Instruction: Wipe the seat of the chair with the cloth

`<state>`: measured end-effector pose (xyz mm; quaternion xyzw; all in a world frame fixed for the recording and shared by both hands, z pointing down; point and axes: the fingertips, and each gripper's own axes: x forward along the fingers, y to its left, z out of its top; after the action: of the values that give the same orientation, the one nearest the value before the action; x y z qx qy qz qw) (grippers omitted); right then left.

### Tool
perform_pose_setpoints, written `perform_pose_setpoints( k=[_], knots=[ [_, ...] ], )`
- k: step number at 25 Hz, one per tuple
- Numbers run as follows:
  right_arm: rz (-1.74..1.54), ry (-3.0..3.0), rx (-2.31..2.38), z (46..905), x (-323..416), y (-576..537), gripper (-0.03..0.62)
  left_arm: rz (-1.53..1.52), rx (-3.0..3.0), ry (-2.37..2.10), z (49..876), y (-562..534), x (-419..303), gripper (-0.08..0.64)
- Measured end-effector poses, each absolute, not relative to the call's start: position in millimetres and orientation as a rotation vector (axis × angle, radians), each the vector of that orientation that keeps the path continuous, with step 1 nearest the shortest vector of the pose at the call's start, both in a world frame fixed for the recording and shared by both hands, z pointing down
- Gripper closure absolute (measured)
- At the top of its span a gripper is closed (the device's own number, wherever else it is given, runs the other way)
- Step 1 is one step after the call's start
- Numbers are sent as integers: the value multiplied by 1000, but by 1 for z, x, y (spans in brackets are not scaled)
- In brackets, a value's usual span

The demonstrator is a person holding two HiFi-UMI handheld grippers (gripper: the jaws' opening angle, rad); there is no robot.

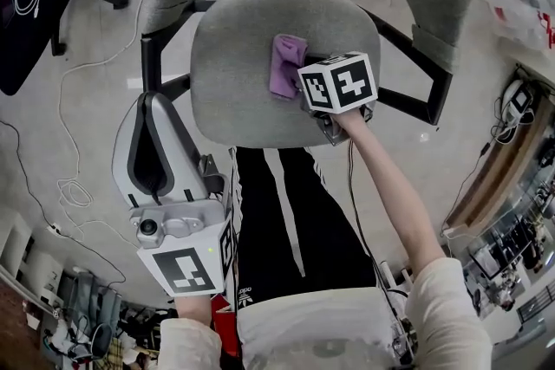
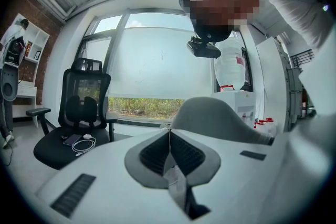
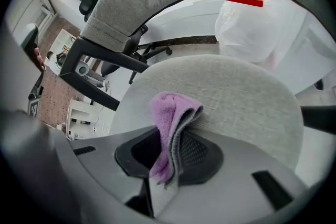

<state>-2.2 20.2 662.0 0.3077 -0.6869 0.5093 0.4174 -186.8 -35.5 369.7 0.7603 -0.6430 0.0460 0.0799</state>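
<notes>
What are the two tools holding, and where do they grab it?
The right tool pinches the purple cloth by one folded end; the rest lies against the chair seat. The left tool is shut with nothing in it.

My right arm [image 1: 392, 186] stretches forward, right gripper [image 3: 174, 136] pinching the cloth [image 3: 169, 110]; my left gripper [image 2: 169, 134] is held back low, 2 jaws together, empty.

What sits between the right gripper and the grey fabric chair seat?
A folded purple cloth, pinched in the right gripper, drapes onto the grey fabric seat; the right gripper view shows it.
</notes>
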Motion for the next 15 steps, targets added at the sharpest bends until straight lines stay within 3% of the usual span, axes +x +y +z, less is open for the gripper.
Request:
perform_pose_setpoints(
  k=[15],
  knots=[
    [1138, -1371, 999, 655, 152, 40, 505, 154, 2328, -1836, 375, -41, -151, 546]
  ],
)
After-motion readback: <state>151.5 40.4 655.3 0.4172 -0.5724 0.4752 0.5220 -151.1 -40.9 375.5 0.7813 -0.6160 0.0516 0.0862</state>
